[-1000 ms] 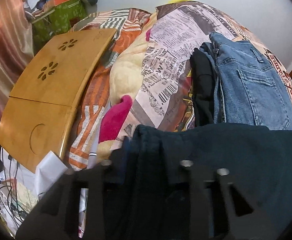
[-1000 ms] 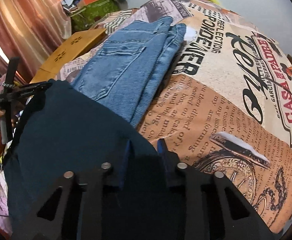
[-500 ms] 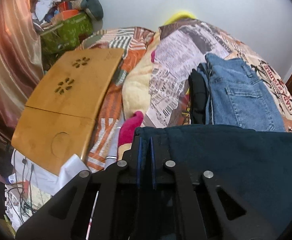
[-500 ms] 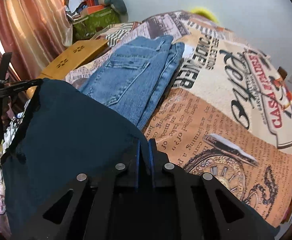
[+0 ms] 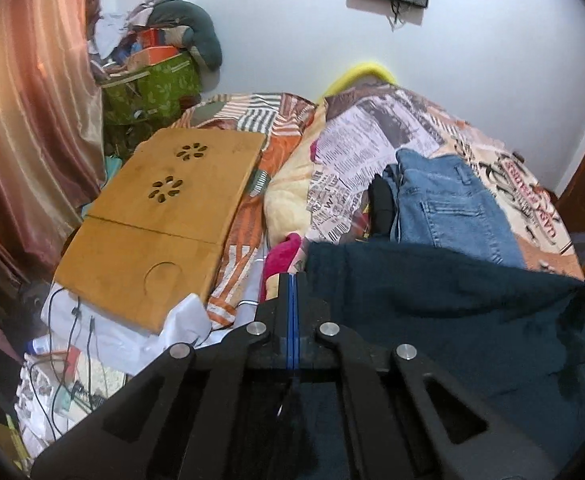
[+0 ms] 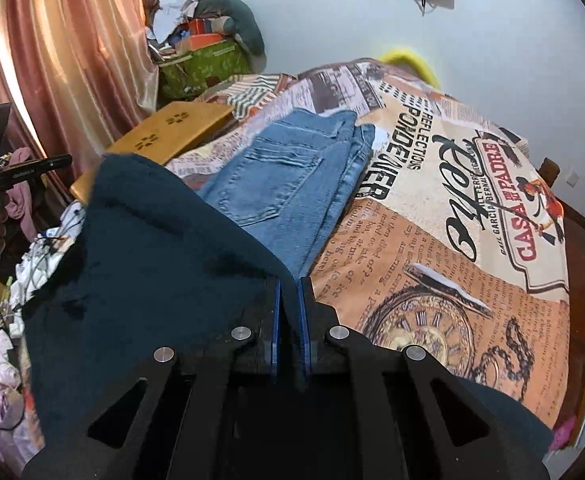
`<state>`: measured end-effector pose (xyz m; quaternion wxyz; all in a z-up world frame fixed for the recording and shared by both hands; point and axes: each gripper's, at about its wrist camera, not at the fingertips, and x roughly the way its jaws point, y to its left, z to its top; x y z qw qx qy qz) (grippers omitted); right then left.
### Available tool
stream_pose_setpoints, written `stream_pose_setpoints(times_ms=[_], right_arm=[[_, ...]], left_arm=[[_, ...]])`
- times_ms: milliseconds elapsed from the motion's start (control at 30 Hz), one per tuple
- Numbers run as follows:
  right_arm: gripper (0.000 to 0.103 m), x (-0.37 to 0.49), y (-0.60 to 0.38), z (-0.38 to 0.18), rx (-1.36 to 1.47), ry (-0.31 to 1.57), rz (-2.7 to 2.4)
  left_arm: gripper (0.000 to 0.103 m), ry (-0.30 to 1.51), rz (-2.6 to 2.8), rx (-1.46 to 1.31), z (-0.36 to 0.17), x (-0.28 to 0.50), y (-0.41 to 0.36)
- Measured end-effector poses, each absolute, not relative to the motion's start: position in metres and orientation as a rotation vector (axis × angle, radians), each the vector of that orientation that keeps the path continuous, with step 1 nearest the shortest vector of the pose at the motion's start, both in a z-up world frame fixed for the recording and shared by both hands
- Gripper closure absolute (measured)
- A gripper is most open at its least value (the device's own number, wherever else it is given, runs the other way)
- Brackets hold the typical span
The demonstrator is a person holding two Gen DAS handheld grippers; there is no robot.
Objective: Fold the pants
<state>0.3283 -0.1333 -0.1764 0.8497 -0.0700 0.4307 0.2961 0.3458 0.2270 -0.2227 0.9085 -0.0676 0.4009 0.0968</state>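
The dark navy fabric pants are hanging in the air above the near edge of the bed, stretched out as a broad sheet between the 2 tools. The left hand-held gripper is pinching 1 upper corner of the cloth with its jaws pressed fully together, and the right hand-held gripper is clamping the opposite corner, a thin strip of navy cloth showing between its blue pads. By the look of it, the folding of this pair is only beginning: the garment is being held up and spread, and no crease or fold is showing in it yet. Laying it flat, doubling the legs and folding them up are all still to be done.

Behind the pants, a folded pair of light blue denim jeans is lying on the printed newspaper-pattern bedspread, with a folded black garment just beside it, so 2 items seem to be finished already. A tan wooden lap table with flower-shaped cutouts is resting on the striped side of the bed.

The lower part of the pants is dropping below both views, so their legs and hem are hidden; which end is being gripped, waistband or cuffs, is probably not decidable from here.
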Motion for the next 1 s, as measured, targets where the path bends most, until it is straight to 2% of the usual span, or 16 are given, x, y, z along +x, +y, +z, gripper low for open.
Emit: stream_pose_setpoints(times_ms=[233, 333, 433, 500, 600, 633, 667, 1000], right_arm=[[0.099, 0.291, -0.134, -0.159, -0.165, 0.871, 0.641], [0.099, 0.291, -0.134, -0.161, -0.195, 0.887, 0.614], [0.098, 0.294, -0.135, -0.164, -0.226, 0.88, 0.592], [0.095, 0.305, -0.136, -0.169, -0.231, 0.892, 0.575], [0.074, 0.317, -0.139, -0.179, -0.22, 0.914, 0.568], [0.066, 0.322, -0.14, -0.183, -0.221, 0.915, 0.563], [0.063, 0.328, -0.14, -0.187, -0.225, 0.917, 0.56], [0.061, 0.397, -0.126, -0.244, -0.201, 1.069, 0.659]], left_arm=[[0.103, 0.853, 0.166, -0.174, -0.213, 0.311, 0.227], [0.101, 0.912, 0.155, -0.177, -0.226, 0.319, 0.221], [0.093, 0.946, 0.126, -0.18, -0.238, 0.331, 0.214], [0.08, 0.962, 0.116, -0.171, -0.246, 0.345, 0.209], [0.063, 0.973, 0.107, -0.174, -0.257, 0.37, 0.206], [0.062, 0.978, 0.103, -0.182, -0.261, 0.378, 0.206], [0.06, 0.982, 0.1, -0.188, -0.266, 0.385, 0.206], [0.056, 1.083, 0.043, -0.254, -0.33, 0.466, 0.22]])
